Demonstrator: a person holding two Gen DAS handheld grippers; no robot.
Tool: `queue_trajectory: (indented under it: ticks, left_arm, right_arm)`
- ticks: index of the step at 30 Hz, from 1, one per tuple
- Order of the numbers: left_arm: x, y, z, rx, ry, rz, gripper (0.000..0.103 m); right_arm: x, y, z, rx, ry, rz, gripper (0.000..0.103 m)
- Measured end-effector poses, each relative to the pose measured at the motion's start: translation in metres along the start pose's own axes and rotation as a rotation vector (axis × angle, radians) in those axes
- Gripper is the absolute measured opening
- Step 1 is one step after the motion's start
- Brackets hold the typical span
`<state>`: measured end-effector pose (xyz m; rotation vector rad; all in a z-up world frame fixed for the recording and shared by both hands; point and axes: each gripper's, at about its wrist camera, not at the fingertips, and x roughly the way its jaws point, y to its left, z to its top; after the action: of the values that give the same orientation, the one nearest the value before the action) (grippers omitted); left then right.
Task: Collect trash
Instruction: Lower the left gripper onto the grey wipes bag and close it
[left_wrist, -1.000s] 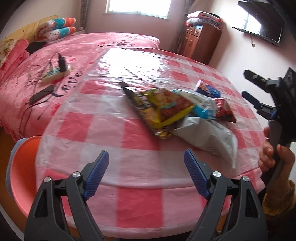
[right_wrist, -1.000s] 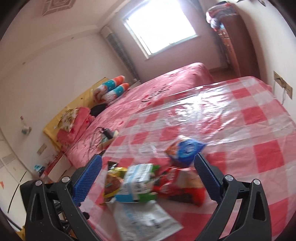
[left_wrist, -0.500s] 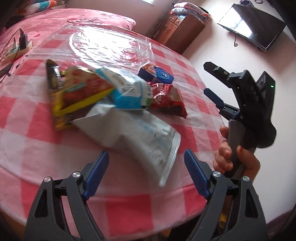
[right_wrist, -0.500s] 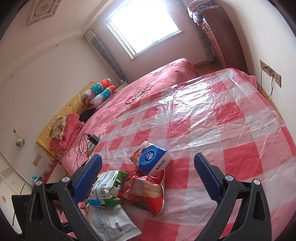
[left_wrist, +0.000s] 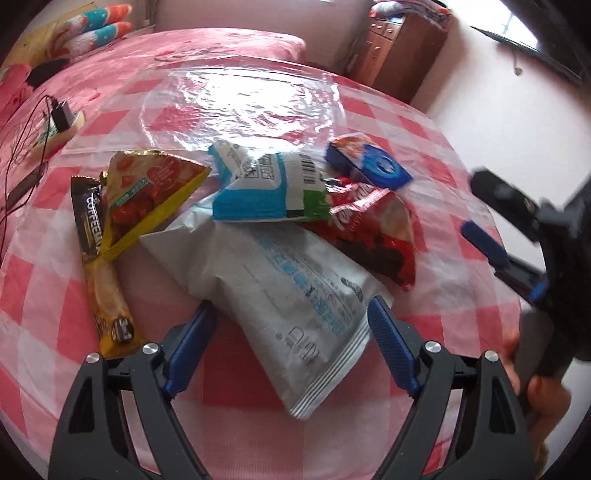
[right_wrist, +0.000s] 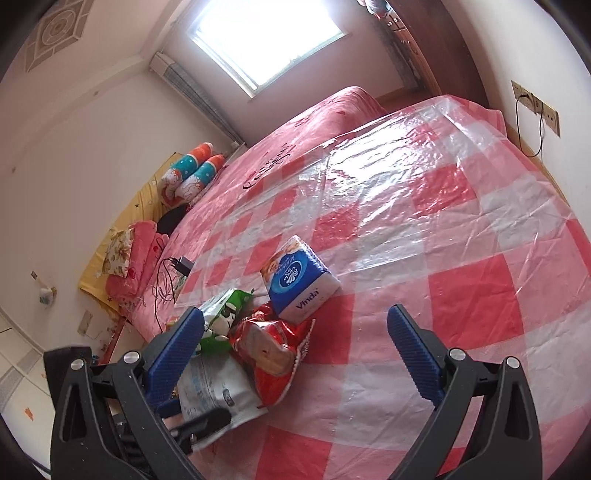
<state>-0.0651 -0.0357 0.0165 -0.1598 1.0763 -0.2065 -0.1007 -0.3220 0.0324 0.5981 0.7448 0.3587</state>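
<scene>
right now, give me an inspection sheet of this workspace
surface: round table under pink check cloth and clear plastic cover
job's things: white pouch nearest, lying between the left fingers; blue-white pack, red bag, yellow-red bag and coffee stick in one overlapping heap
clutter: tissue pack behind the heap
grippers: left gripper open over the pouch, not pressing; right gripper open, nothing held
cables: charger and power strip with wires on the bed
surroundings: bed, window, wooden cabinet
</scene>
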Motion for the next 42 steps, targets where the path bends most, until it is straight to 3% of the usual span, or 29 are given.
queue_trajectory:
  ticks: [5, 15, 21, 26, 28, 34, 39, 42]
  left_arm:
    - [0.001, 0.006, 0.013, -0.080, -0.005, 0.005, 0.084]
    - [0.023, -0.012, 0.034, -0.028, -0.021, 0.141, 0.087]
    - [0.027, -0.008, 0.036, -0.001, -0.051, 0.168, 0.089]
    - [0.025, -0.004, 0.035, 0.006, -0.071, 0.167, 0.079]
    - [0.021, 0.000, 0.034, -0.012, -0.086, 0.166, 0.064]
    - [0.012, 0.015, 0.035, -0.045, -0.093, 0.114, 0.049]
    - [0.004, 0.023, 0.030, -0.030, -0.083, 0.091, 0.045]
    - [-0.002, 0.025, 0.025, 0.017, -0.067, 0.102, 0.044]
  right_arm:
    - [0.001, -0.001, -0.002, 0.011, 0.008, 0.019, 0.097]
    - [0.001, -0.007, 0.000, 0.034, 0.013, 0.045, 0.089]
    - [0.005, -0.002, -0.001, 0.024, 0.025, 0.054, 0.089]
    - [0.010, 0.007, -0.002, -0.003, 0.043, 0.051, 0.089]
    - [0.014, 0.013, -0.003, -0.026, 0.054, 0.045, 0.089]
    - [0.025, 0.028, -0.006, -0.084, 0.086, 0.026, 0.089]
    - [0.039, 0.041, -0.010, -0.147, 0.125, -0.022, 0.089]
    - [0.045, 0.048, -0.013, -0.169, 0.150, -0.005, 0.089]
